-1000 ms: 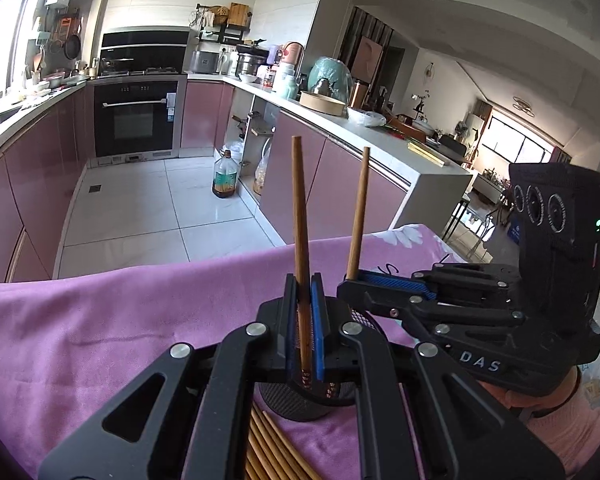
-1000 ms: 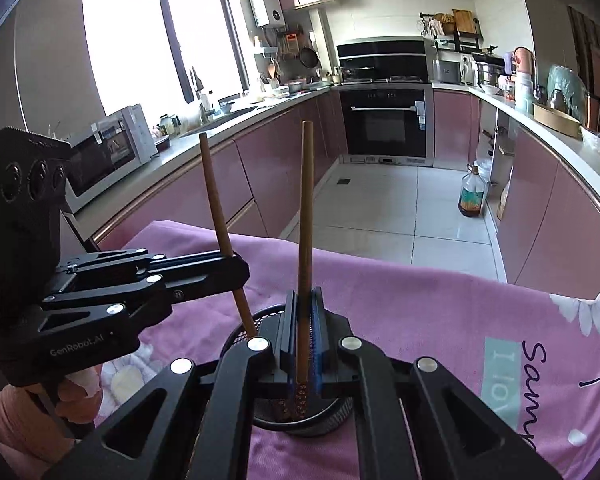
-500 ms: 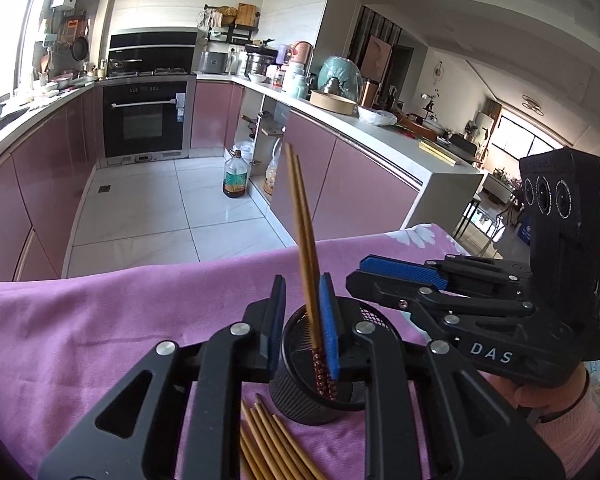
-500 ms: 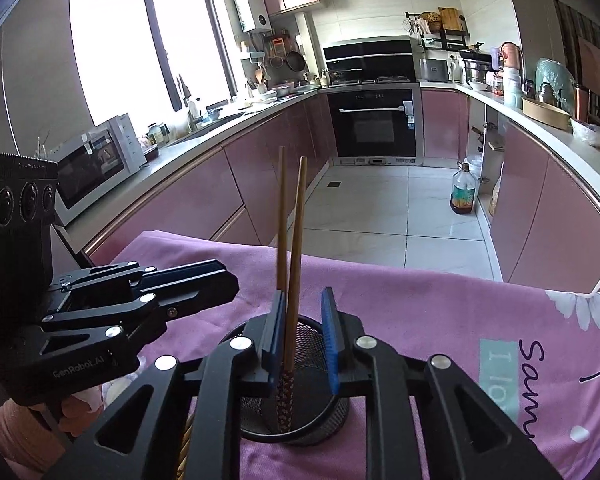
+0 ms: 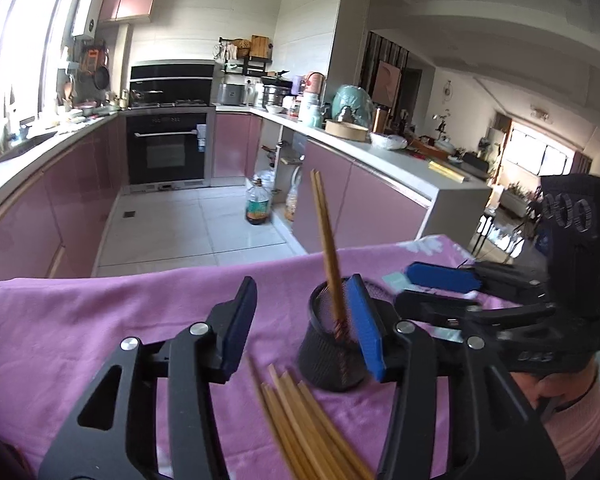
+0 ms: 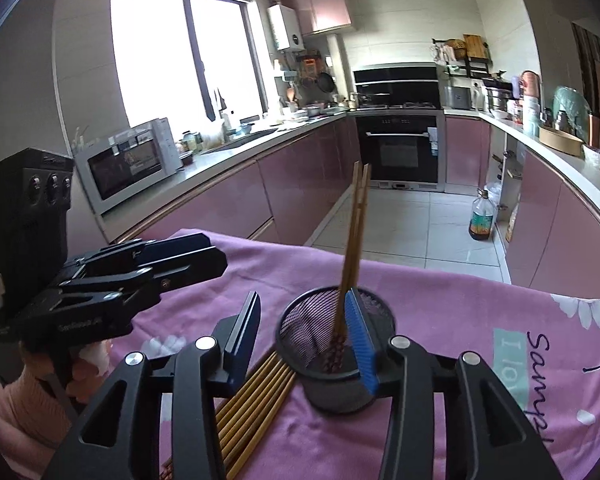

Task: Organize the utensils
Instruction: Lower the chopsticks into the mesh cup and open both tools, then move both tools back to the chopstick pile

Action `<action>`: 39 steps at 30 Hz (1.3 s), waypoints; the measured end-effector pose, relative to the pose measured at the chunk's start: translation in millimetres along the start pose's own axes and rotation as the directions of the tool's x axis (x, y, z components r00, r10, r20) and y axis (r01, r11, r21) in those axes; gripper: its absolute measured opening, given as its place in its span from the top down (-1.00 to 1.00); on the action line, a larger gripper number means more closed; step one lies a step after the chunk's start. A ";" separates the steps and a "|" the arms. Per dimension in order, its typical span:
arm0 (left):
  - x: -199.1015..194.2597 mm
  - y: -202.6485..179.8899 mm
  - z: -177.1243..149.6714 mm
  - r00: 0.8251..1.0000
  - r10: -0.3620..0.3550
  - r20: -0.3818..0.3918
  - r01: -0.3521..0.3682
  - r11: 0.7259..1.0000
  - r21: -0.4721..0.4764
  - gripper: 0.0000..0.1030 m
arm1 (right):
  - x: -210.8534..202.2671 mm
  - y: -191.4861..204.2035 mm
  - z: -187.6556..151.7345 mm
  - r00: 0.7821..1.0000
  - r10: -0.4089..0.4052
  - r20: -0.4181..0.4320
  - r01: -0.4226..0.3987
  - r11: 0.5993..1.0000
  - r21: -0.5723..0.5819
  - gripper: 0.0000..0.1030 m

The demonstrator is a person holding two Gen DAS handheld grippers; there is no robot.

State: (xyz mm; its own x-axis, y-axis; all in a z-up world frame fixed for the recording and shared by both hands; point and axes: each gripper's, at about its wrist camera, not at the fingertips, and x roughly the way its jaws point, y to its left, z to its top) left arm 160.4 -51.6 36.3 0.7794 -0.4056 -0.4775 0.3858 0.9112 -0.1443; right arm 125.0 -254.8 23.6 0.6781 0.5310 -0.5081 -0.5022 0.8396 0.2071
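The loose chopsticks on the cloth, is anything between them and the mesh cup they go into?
Nothing visible blocks them. The loose chopsticks lie on the pink cloth just beside the mesh cup, whose open top holds only two chopsticks. The left gripper and right gripper are open.

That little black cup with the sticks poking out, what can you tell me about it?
The black mesh cup looks like wire mesh, round, with a solid rim and base. It stands upright on the pink cloth. Two wooden chopsticks stand in it, leaning together, patterned ends down. More chopsticks lie flat on the cloth beside its base. Both hand-held grippers, left and right, are open around it, gripping nothing.
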 end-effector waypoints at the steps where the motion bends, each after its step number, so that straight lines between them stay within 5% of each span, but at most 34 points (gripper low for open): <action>1: -2.2 1.7 -6.4 1.000 0.016 -0.013 -0.016 1.000 0.006 0.08 | -2.1 4.3 -6.5 1.000 0.020 -0.010 -0.020 1.000 -0.001 0.19; 6: 0.6 12.9 -44.3 0.993 0.038 -0.113 -0.038 0.999 -0.003 0.08 | 4.5 14.5 -32.5 0.995 0.056 -0.082 -0.056 0.998 0.008 0.19; 14: 21.4 30.6 -108.8 0.954 0.049 -0.296 -0.060 0.998 -0.028 0.14 | 32.2 14.3 -75.0 0.975 0.082 -0.208 -0.060 0.992 0.107 0.19; 29: 32.7 17.2 -133.4 0.931 0.052 -0.362 -0.055 0.998 0.001 0.21 | 47.0 26.8 -100.1 0.962 0.053 -0.269 -0.023 0.993 0.114 0.19; 39: 31.9 21.6 -135.8 0.931 0.042 -0.363 -0.055 0.998 -0.025 0.30 | 48.4 28.9 -104.7 0.961 0.045 -0.274 -0.015 0.994 0.110 0.19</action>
State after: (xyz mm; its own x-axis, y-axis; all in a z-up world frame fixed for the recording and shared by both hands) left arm 126.5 -35.1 -99.7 0.5624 -0.3128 -0.7654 0.3295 0.9338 -0.1395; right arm 87.2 -216.9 -82.6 0.4820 0.5164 -0.7078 -0.4507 0.8389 0.3052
